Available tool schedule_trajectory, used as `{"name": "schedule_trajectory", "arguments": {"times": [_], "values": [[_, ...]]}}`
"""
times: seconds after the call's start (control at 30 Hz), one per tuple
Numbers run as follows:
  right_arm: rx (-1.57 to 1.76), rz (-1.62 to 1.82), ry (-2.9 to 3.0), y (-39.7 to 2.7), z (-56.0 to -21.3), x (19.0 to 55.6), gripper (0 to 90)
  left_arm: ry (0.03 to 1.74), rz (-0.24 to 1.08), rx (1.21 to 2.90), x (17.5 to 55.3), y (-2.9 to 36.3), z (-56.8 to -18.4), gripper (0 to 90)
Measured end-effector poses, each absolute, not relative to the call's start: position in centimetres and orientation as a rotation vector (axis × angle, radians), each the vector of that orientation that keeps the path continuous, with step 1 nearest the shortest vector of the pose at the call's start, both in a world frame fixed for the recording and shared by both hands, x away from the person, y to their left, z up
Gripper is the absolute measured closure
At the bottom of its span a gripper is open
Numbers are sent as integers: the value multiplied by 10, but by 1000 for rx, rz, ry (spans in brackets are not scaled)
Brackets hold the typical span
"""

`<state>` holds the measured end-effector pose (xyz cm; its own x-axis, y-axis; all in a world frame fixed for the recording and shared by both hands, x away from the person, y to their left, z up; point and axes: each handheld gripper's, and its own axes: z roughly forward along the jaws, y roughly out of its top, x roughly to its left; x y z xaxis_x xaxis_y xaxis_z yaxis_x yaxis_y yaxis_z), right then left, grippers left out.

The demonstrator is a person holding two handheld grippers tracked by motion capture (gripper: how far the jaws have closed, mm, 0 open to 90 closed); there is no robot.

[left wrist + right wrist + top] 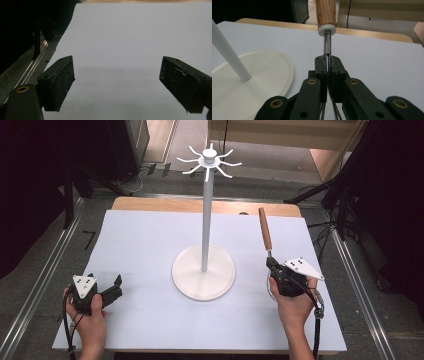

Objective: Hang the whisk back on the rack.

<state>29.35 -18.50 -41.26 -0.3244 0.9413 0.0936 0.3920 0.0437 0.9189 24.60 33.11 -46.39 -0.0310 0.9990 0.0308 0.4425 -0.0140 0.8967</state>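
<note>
wooden-handled whisk stands clamped by its wires in the shut right hand-held gripper beside the white stand, so lift it steadily toward the top hooks while the wide-open, empty left hand-held gripper rests on the tabletop.

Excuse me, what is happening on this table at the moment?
A person holds a gripper in each hand at a table covered with a white sheet. The right gripper is shut on the thin wires of a whisk, whose wooden handle points away from the person. The left gripper is open with nothing between its jaws, low over the sheet. A white stand with hooks at its top is in the middle; nothing hangs on it yet.
</note>
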Motion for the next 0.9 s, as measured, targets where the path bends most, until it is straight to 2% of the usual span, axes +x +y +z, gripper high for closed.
{"name": "schedule_trajectory", "arguments": {"times": [0.9], "values": [[1180, 1383, 1631, -165, -399, 282, 877, 1561, 999, 1551, 246, 331, -464, 135]]}}
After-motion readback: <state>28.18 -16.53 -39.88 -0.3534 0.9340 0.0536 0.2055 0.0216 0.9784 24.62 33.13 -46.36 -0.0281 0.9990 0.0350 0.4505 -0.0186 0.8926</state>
